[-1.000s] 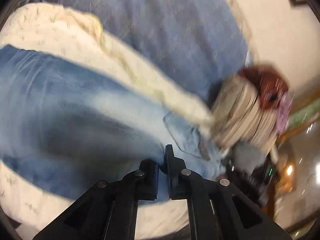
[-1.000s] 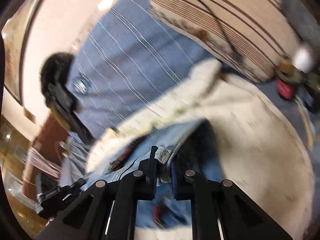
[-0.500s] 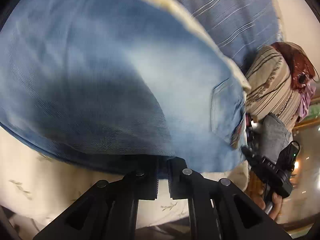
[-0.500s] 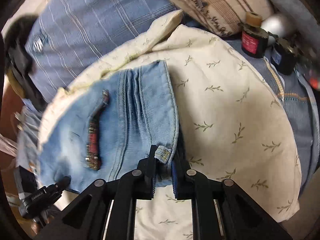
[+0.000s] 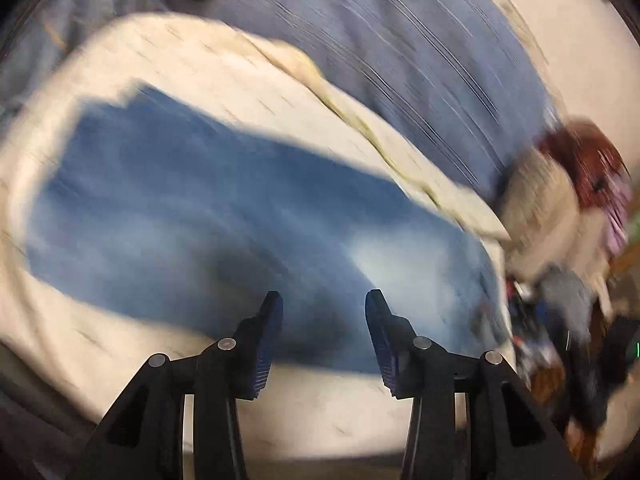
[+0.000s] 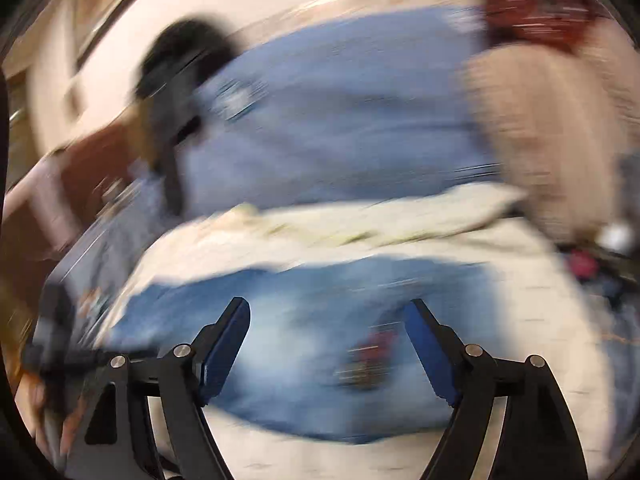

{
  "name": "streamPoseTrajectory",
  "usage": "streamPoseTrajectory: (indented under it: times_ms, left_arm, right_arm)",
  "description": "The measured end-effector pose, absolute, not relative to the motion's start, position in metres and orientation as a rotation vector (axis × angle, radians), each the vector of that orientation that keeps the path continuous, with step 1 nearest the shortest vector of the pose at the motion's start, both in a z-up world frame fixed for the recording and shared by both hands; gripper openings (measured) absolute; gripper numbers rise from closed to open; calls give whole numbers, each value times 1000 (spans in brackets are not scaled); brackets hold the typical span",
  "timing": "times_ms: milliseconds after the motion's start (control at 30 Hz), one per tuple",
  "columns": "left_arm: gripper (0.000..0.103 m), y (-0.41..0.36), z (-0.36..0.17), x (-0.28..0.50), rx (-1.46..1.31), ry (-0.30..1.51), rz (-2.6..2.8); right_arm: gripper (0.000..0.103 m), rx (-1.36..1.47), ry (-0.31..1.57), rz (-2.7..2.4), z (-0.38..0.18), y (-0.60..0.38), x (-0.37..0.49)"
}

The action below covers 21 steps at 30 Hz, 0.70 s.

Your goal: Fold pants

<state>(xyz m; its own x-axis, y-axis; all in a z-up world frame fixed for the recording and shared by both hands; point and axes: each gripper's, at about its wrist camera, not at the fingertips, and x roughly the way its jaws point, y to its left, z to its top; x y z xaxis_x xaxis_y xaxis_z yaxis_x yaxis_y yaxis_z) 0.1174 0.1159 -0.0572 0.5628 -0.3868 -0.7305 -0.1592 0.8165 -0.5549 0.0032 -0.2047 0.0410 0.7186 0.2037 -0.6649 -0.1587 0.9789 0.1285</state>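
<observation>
Both views badly motion-blurred, so detail is limited.

Pants: light-to-mid blue denim pants (image 5: 224, 216) lie flat as a long band on a cream quilt w/ small leaf sprigs (image 5: 332, 408), which covers a bed. In right wrist view the same denim (image 6: 304, 344) spreads just ahead of the claw, w/ a red-and-dark patch or trim (image 6: 366, 360) on it. Can't tell what it is.

Left claw (image 5: 322, 312): fingers apart, nothing between them, denim showing through the gap. We can't tell if tips touch the cloth or hang just above.
Right claw (image 6: 328, 332): fingers wide apart, empty, denim beneath.

Around: blue striped bedding (image 5: 420, 64) behind the quilt, beige striped cushion (image 5: 548, 216) w/ a dark red thing (image 5: 580, 160) on it, clutter at the bed's edge. Too smeared to name.

Handling, our judgement:
- Denim = soft but w/ body; heavier than thin cloth, holds a crease fairly, drapes slow. Not fragile, not slippery.
- Stacked layers get thick; a claw needs a wide opening to bite them all, else only the top ply lifts.
- Best hold looks like edges and corners: waistband end near the red patch for the right claw, far leg end or long side edge for the left.
- Quilt underneath is soft and loose, so there's a risk of pinching quilt along w/ denim. Keep the bite shallow, at the very hem.
- Fold state: pants look laid out as one band; whether already halved we can't tell.
</observation>
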Motion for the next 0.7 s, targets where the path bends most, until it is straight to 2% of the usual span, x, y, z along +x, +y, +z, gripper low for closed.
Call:
streamPoseTrajectory:
  times_ms: [100,267,400,433,500,667,700]
  left_arm:
    - [48,182,-41,134,-625,990,40]
    - [49,261,-37,151,-663,1022,191]
    - [49,296,-56,137,-898,970,194]
    - [49,301,-57,136,-918,965,198]
    - [50,312,-58,130,-943,954,242]
    - [50,317,-59,124,-943,976,260]
    - [50,318,-60,129,-946,981,262]
  right_arm:
    - [80,-42,811,410,27,-133,30]
    - [80,-119,952,639,-4,-28,87]
    - [79,-118,1052,721,-37,37,136]
    - [78,-126,1073,730,-45,53,149]
    - [68,-161,1110,747,-63,85,172]
    - [67,-318,1249,827,-114,141,202]
    - [44,-384,1255,819,-122,151,203]
